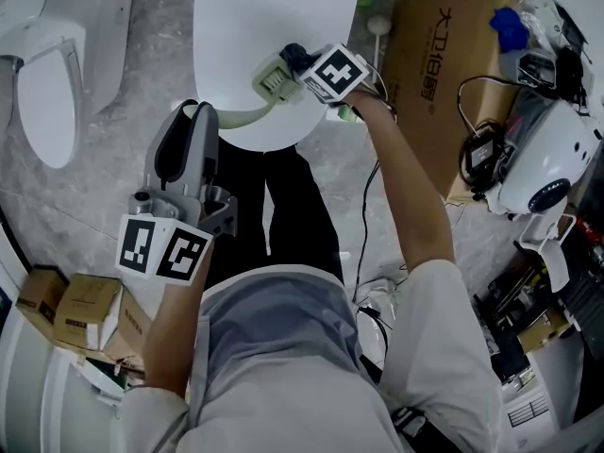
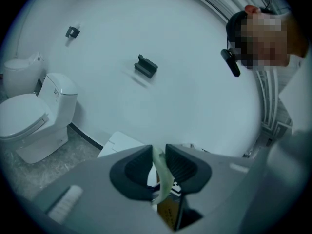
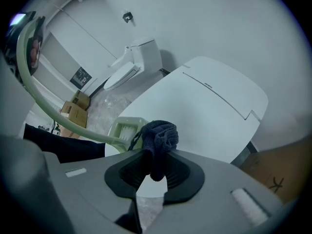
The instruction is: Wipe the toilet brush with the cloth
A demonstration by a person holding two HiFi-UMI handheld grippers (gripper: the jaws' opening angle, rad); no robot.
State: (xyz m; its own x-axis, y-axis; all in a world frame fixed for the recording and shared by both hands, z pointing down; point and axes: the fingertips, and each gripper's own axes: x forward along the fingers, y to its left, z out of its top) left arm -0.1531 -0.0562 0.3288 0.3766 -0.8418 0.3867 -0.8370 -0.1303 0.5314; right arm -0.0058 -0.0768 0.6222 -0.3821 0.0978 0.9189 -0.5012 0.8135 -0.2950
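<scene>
Closest in, the left hand-held gripper is clamped on the thin end of the toilet brush. Its slim, pale green plastic handle bows rightward over the glossy white, rounded toilet lid to a squarish head with short white bristles. Touching that head is the cloth, dark, nubbly and bunched, pinched between the jaws of the right hand-held gripper. Wiping looks under way at the head. The long handle probably still needs a pass, though nothing here shows which parts are clean.
</scene>
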